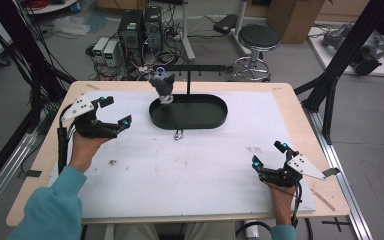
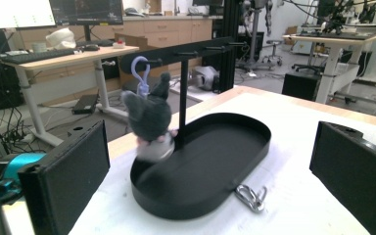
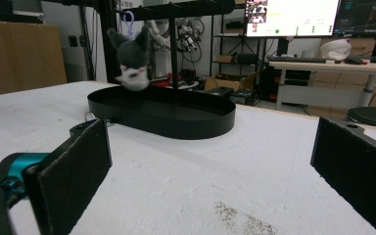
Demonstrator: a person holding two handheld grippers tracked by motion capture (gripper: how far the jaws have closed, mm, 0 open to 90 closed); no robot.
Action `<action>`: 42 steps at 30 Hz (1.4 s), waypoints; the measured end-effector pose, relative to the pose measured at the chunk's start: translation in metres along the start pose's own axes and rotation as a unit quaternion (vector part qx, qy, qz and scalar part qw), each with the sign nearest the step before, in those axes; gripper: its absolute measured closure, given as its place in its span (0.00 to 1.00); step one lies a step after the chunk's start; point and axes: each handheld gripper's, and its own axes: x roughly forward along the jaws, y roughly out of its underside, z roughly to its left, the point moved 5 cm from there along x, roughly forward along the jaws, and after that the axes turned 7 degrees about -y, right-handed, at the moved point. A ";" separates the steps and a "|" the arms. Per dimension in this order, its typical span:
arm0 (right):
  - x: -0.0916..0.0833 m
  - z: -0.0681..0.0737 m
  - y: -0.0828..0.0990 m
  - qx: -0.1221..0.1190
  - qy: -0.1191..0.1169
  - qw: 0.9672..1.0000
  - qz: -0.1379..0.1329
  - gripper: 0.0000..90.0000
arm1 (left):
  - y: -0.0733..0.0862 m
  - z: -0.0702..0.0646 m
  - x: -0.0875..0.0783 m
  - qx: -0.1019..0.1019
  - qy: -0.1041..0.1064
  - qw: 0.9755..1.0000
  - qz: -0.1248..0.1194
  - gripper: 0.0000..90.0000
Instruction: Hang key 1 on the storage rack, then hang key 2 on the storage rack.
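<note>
A: So, status? Left gripper [image 1: 114, 111] sits near the left end of the black tray [image 1: 215, 118], jaws spread wide, holding nothing. Right gripper [image 1: 268, 155] rests low by the near right corner of the table [image 1: 285, 95], also wide and empty, well apart from everything.

B: Where's the toy?

A: Grey plush keychain [image 2: 149, 120] hangs by its lilac clip [image 2: 140, 72] from the crossbar of the stand [image 2: 183, 93], over the tray's left end. A metal clasp [image 2: 251, 197] lies on the white mat just beside the tray's near rim.

B: Step?

A: Looks like an approach with nothing grasped yet. The left gripper is pointed at the toy and the clasp, so either could be the target.

B: Next move?

A: Probably the left one goes forward and closes. The clasp is flat and small, so it needs a low, precise pinch. The toy swings freely, so it needs a slow close.
</note>
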 end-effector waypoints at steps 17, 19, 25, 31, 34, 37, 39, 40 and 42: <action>0.000 0.000 0.000 0.001 0.000 1.000 0.000 0.01 | 0.049 -0.016 -0.057 -0.010 -0.020 0.999 -0.031 0.02; 0.000 0.000 0.000 0.001 0.000 1.000 0.001 0.01 | 0.053 -0.017 -0.060 -0.007 -0.021 0.999 -0.033 0.02; 0.000 0.000 0.000 0.000 0.001 1.000 0.001 0.01 | 0.059 -0.018 -0.060 0.001 -0.026 0.999 -0.031 0.02; 0.000 0.000 0.000 0.003 0.002 1.000 0.001 0.01 | 0.059 -0.015 -0.062 -0.003 -0.026 0.999 -0.032 0.02; 0.000 0.000 0.000 0.005 0.003 1.000 0.002 0.01 | 0.060 -0.017 -0.062 0.002 -0.023 0.999 -0.028 0.02; 0.000 -0.002 -0.001 0.004 0.003 1.000 -0.002 0.01 | 0.060 -0.018 -0.062 -0.002 -0.021 0.999 -0.031 0.02; 0.001 -0.002 0.000 0.007 0.003 1.000 0.001 0.01 | 0.060 -0.019 -0.062 -0.004 -0.019 0.999 -0.031 0.02; 0.001 -0.002 0.000 0.007 0.003 1.000 0.001 0.01 | 0.060 -0.019 -0.062 -0.003 -0.018 0.999 -0.032 0.02; 0.001 -0.001 0.000 0.009 0.003 1.000 0.002 0.01 | 0.060 -0.020 -0.062 -0.004 -0.017 0.999 -0.033 0.02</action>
